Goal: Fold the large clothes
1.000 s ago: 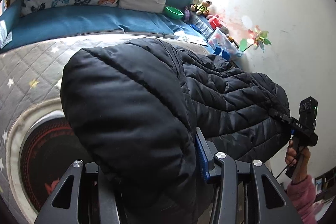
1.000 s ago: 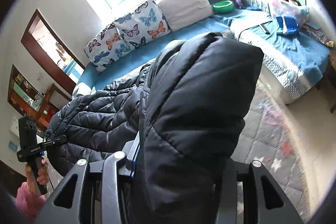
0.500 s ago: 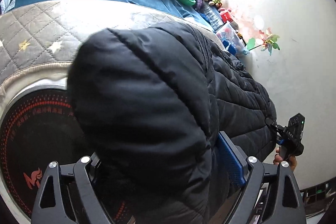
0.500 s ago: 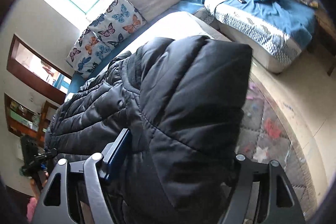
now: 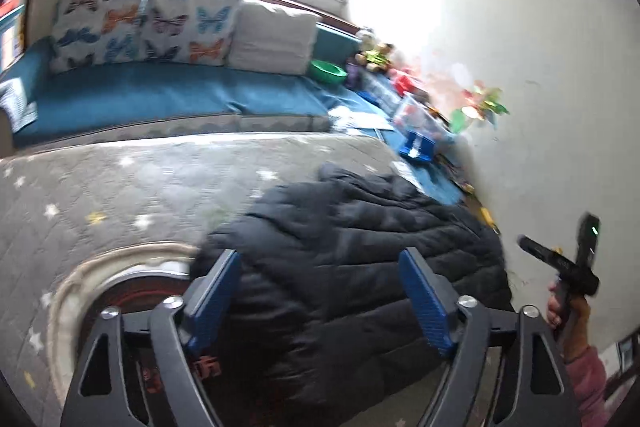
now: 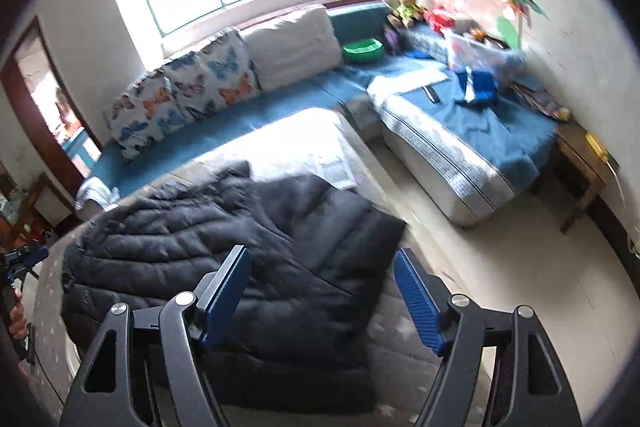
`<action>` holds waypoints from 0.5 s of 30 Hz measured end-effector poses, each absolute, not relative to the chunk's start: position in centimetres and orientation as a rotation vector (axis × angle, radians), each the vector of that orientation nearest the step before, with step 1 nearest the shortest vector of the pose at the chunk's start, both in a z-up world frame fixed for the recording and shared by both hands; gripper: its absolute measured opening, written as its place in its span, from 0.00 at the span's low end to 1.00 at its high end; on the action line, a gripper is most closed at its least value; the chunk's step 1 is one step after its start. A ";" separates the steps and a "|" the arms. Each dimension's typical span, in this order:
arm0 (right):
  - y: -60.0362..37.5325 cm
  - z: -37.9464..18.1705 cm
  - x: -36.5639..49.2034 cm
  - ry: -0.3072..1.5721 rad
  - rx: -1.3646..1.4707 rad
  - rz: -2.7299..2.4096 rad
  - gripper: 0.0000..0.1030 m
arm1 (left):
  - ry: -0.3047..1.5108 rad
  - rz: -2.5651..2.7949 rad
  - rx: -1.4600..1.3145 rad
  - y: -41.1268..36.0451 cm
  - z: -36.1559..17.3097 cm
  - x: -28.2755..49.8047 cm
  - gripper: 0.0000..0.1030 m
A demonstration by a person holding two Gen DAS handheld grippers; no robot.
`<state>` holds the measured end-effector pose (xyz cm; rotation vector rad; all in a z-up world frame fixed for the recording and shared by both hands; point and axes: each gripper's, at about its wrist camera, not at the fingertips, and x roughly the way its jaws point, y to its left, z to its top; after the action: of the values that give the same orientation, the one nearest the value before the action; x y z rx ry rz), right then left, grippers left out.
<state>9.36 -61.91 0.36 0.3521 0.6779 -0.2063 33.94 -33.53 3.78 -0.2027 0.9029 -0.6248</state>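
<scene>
Black quilted puffer jacket (image 5: pixel 360 259), folded flat

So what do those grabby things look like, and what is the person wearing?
Each hand-held gripper is black metal with two angled arms, silver bolts and ribbed blue pads: the left hand-held gripper and the right hand-held gripper. From the left view, the right one has a black pistol handle and a small green light. The sleeve is pink.
</scene>
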 end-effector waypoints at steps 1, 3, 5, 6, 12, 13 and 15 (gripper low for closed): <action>-61.7 0.1 9.9 0.677 0.354 -0.201 0.79 | 0.913 -0.632 -0.188 -34.6 3.3 34.3 0.74; -61.0 -0.7 11.4 0.697 0.354 -0.179 0.79 | 0.937 -0.633 -0.171 -36.3 2.0 34.8 0.70; -60.8 -1.8 12.9 0.713 0.357 -0.172 0.79 | 0.978 -0.635 -0.169 -37.7 -0.1 35.1 0.66; -60.8 -2.3 13.4 0.720 0.357 -0.170 0.79 | 0.993 -0.629 -0.170 -37.9 -1.0 35.4 0.66; -61.4 -6.2 16.8 0.802 0.330 -0.251 0.79 | 1.054 -0.616 -0.147 -39.2 -6.4 36.7 0.65; -61.5 -6.8 17.1 0.818 0.329 -0.262 0.79 | 1.058 -0.616 -0.140 -39.5 -7.1 36.8 0.65; -62.0 -8.2 17.6 0.845 0.340 -0.269 0.79 | 1.055 -0.620 -0.123 -40.2 -8.3 36.8 0.65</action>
<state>17.59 -62.00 -8.18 0.3403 0.8446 -0.2689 36.79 -40.21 -8.29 -0.1230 1.0554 -0.6201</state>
